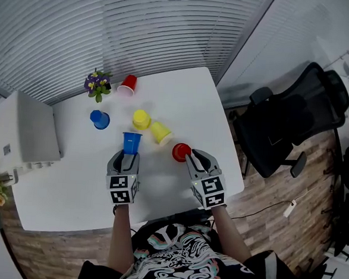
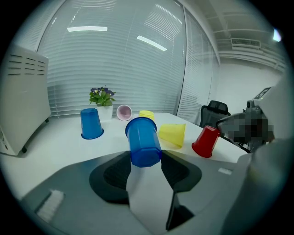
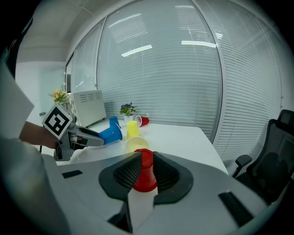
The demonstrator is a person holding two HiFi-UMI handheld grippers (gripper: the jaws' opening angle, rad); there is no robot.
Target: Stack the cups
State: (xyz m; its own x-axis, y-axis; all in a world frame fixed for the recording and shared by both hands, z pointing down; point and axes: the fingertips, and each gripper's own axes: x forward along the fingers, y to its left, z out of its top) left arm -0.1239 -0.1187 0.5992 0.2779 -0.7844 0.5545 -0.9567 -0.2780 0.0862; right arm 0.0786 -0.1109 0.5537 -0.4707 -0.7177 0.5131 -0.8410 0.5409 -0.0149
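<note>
The left gripper is gripping a blue plastic cup, and the right gripper is clamping a red plastic cup, both toward the white tabletop's front edge, with 2 yellow plastic cups sitting just beyond.

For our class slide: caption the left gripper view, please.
Left gripper holding a blue cup over a white table strewn with other cups.

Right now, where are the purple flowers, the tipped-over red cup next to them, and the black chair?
purple flowers (image 1: 97, 83), head view, on the blossoms.
tipped-over red cup (image 1: 129, 82), head view, on its red side wall.
black chair (image 1: 320, 95), head view, on the backrest.
</note>
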